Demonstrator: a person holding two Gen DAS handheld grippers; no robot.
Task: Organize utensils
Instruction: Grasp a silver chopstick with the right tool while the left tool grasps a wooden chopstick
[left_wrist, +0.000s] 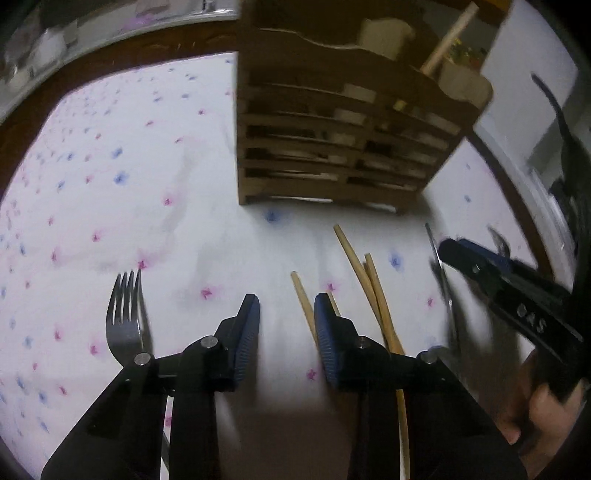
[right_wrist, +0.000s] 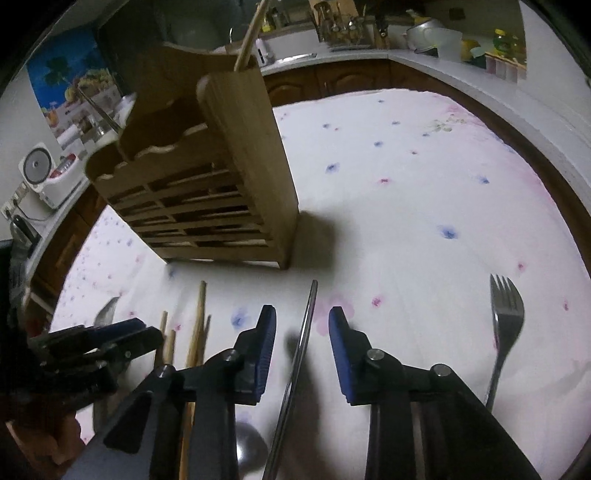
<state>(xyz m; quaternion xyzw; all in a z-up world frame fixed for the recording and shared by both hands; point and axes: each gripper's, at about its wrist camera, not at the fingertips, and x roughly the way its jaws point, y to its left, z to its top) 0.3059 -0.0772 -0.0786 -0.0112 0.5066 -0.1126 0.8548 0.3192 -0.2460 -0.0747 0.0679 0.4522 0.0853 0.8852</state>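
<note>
Picking-up step, by my reading: the right gripper (right_wrist: 302, 343), fingers spread and released, straddles a metal handle (right_wrist: 308, 325) lying on the surface; the left gripper (left_wrist: 287, 325), also released, has chopsticks (left_wrist: 373, 288) just right of its fingers. Next: lower, clench.

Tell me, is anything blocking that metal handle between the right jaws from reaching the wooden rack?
Nothing visible. The handle lies between the open jaws, and only bare tablecloth separates it from the rack.
</note>
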